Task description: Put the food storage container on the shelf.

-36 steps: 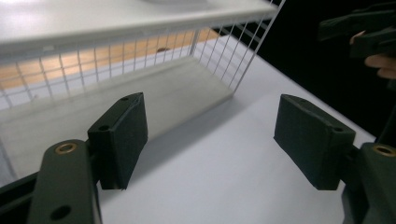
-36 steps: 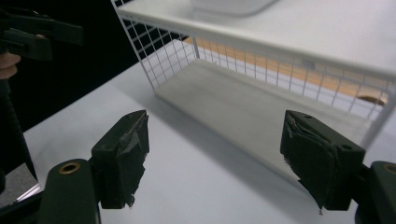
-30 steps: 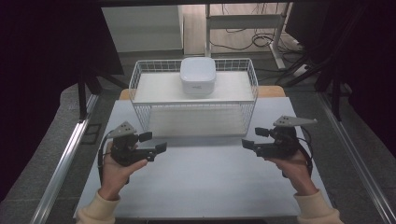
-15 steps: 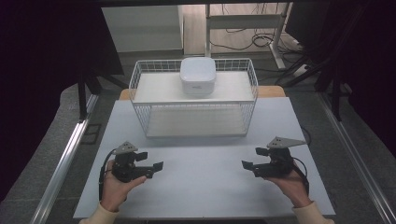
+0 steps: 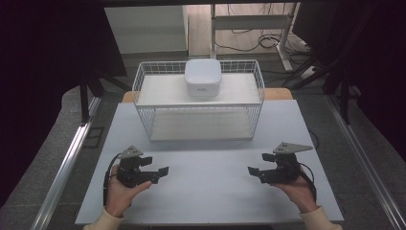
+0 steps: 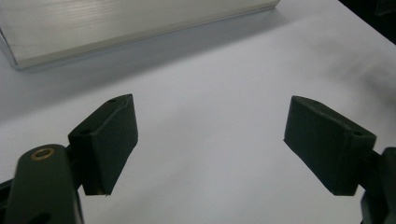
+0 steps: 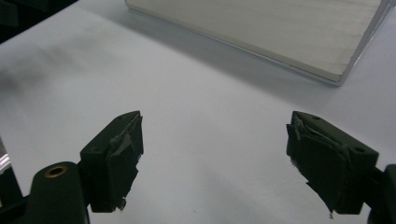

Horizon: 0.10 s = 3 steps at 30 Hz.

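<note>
Both grippers parked low on the white table (image 5: 210, 201), near edge, jaws pointing inward at each other. Left gripper (image 5: 162, 173) spread wide, nothing between the jaws — the left gripper view confirms it, bare tabletop in the gap. Right gripper (image 5: 253, 173) likewise spread and empty; pad facing on its jaws looks torn in the right gripper view.

Nearest candidate: white lidded box (image 5: 203, 77), sitting on the top shelf of the wire basket rack (image 5: 143, 103), roughly centred left-to-right, toward the rack's far side. Lower shelf bare.

Key relation: box lies straight ahead and up from both grippers, well apart from each, on the table's centreline. Neither hand clearly nearer — about symmetric, maybe a hair closer to the right, too close to call. Box roughly square with rounded corners, so no strong long axis; any side pair looks grippable.

Judgement: nothing engaged yet. Next reach probably means swinging the jaws from inward-facing to forward-facing, lifting over the rack's front rim, then coming down on the box from above. Risk: clipping the wire rim on the way in, or a slippery smooth lid under the worn right pads.
</note>
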Motion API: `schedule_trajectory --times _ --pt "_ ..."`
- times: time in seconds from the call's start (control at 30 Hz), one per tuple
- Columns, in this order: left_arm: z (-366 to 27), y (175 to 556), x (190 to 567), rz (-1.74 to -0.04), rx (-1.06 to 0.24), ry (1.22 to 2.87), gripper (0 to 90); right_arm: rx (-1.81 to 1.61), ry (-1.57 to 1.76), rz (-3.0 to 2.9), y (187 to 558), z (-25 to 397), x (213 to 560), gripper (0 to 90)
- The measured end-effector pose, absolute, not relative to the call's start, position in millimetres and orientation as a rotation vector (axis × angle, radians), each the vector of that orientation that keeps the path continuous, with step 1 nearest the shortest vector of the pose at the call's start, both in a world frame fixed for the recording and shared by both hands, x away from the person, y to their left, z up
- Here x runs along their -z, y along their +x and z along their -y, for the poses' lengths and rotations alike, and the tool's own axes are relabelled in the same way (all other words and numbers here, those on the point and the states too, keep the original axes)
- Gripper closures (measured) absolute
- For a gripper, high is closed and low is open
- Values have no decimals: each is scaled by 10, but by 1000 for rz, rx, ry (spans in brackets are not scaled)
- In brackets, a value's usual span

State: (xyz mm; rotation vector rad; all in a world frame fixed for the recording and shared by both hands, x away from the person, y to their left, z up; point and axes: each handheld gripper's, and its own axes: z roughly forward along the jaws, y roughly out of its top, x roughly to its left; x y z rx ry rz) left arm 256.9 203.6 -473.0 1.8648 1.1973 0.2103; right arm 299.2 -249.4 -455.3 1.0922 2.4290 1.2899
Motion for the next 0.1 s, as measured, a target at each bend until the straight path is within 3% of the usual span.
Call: schedule_trajectory --times 0.1 --pt "-2029 2581 4707 -1203 -219 1854 163 -1304 1087 -2416 2990 2515 4520 176"
